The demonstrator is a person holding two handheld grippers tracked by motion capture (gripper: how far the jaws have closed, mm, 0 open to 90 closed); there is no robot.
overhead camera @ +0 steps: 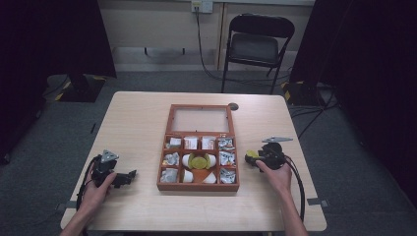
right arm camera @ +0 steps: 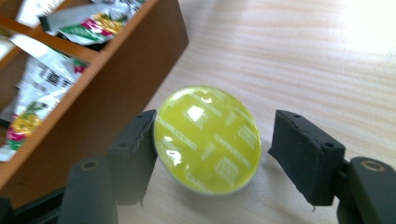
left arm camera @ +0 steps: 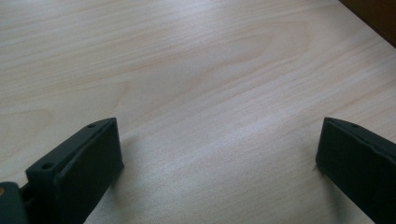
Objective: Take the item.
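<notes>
A yellow-green coffee capsule [right arm camera: 208, 137] with a shiny printed lid lies on the table just right of the wooden compartment box [overhead camera: 198, 187]. My right gripper [right arm camera: 217, 128] stands open around it: one jaw touches its rim, the other is a small gap away. In the high view this capsule [overhead camera: 252, 154] sits at the tip of the right gripper [overhead camera: 252, 158]. My left gripper [overhead camera: 129, 176] rests left of the box, open [left arm camera: 219, 135] over bare wood with nothing between its jaws. Another yellow-green capsule [overhead camera: 199, 161] lies in the box's middle among white pods.
The box's glass lid [overhead camera: 200, 119] lies open at the back. Foil sachets [right arm camera: 28, 88] fill the side compartments, close to the box wall [right arm camera: 116, 79] beside my right gripper. A small dark disc [overhead camera: 233, 106] sits behind the box. A folding chair [overhead camera: 255, 44] stands beyond the table.
</notes>
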